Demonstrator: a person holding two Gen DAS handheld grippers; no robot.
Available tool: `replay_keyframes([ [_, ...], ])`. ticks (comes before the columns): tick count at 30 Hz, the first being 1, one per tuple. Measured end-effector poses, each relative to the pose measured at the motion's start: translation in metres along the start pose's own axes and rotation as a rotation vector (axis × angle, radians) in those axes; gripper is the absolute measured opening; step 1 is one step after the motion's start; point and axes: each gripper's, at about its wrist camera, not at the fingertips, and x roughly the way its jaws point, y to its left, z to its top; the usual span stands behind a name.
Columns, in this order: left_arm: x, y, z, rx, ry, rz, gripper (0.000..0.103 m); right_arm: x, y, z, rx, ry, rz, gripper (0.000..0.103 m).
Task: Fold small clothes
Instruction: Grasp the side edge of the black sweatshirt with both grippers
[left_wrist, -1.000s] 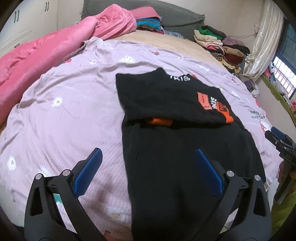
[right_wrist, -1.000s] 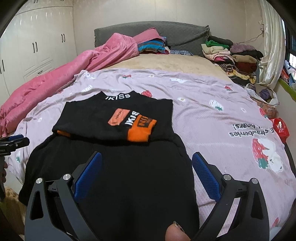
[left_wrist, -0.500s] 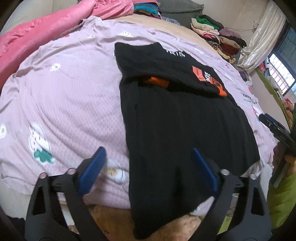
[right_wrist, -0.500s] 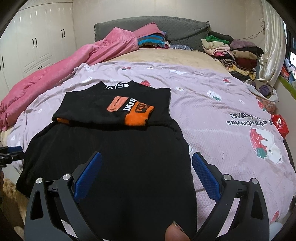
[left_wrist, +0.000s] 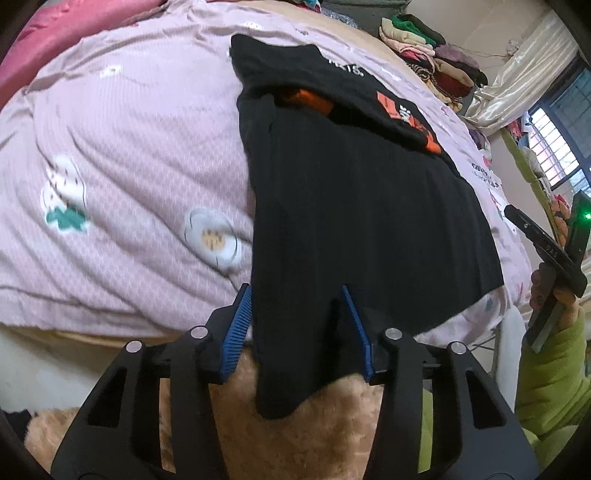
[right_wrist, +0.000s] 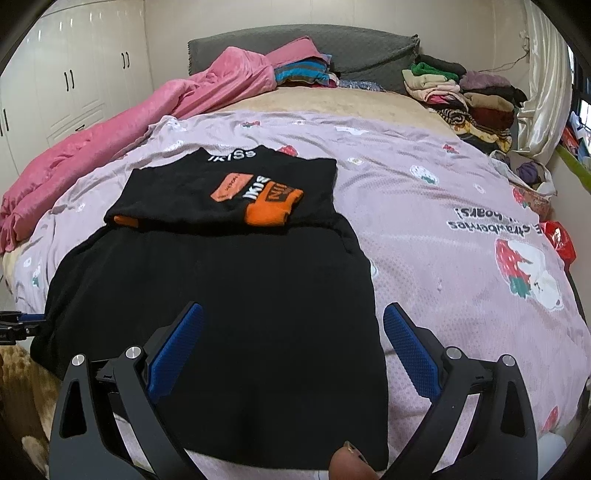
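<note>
On the bed's lilac strawberry-print sheet (right_wrist: 443, 206), a black garment with orange patches (right_wrist: 229, 280) lies half-folded; my left gripper (left_wrist: 297, 328) half-closes its fingers around its hanging corner, my right gripper (right_wrist: 291, 350) hovers wide open.

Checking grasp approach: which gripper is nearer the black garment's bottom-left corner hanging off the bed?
Left. The left gripper straddles that hanging corner of the black garment, fingers either side. The right gripper hovers open over the opposite bottom edge.
</note>
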Motion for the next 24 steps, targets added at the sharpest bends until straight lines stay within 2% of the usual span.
replay_keyframes([
  [6, 0.008, -0.003, -0.009, 0.004, 0.026, -0.006, 0.04, -0.001, -0.008, -0.018, -0.002, 0.05, 0.015, 0.097],
  [15, 0.014, 0.002, -0.012, -0.004, 0.037, -0.01, 0.04, 0.005, -0.032, -0.056, 0.029, 0.184, 0.062, 0.096],
  [17, 0.014, 0.003, -0.012, -0.005, 0.038, -0.01, 0.04, 0.006, -0.039, -0.062, 0.055, 0.201, 0.074, 0.092],
  [21, 0.017, 0.003, -0.012, -0.008, 0.043, -0.009, 0.04, 0.015, -0.052, -0.073, 0.098, 0.251, 0.104, 0.07],
  [24, 0.018, 0.005, -0.013, -0.014, 0.045, -0.013, 0.04, 0.023, -0.056, -0.08, 0.108, 0.272, 0.107, 0.065],
])
